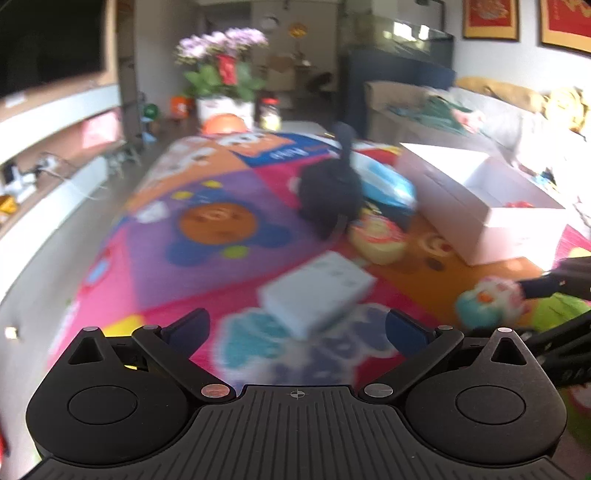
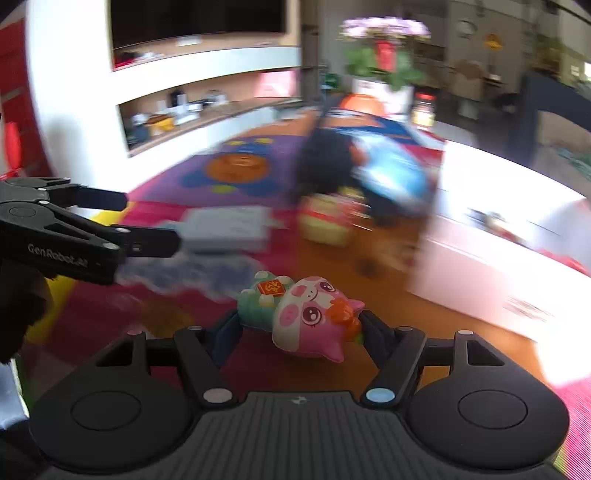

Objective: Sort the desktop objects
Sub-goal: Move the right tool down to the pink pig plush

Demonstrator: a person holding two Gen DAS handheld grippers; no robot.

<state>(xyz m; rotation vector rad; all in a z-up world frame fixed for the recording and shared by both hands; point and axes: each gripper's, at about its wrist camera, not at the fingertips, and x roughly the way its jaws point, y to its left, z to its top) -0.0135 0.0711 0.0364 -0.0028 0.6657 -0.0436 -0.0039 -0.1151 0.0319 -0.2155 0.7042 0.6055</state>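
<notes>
Lying on its side on a colourful play mat (image 2: pixel 258 158), a pink-and-white cat toy (image 2: pixel 310 317) sits between the fingers of the right gripper (image 2: pixel 295 332); whether the pads press on it cannot be told. The left gripper (image 1: pixel 295 328) hovers with jaws spread and empty, a pale flat box (image 1: pixel 317 291) just beyond at 12 o'clock. An open white box (image 1: pixel 480 206) stands at 2 o'clock.

Living room, daylit. Dark wall-mounted television (image 2: pixel 199 18) above white open shelving (image 2: pixel 207 107); potted purple-flowered plant (image 1: pixel 221 70); red framed wall pictures (image 1: pixel 491 18); grey sofa (image 1: pixel 517 122).
</notes>
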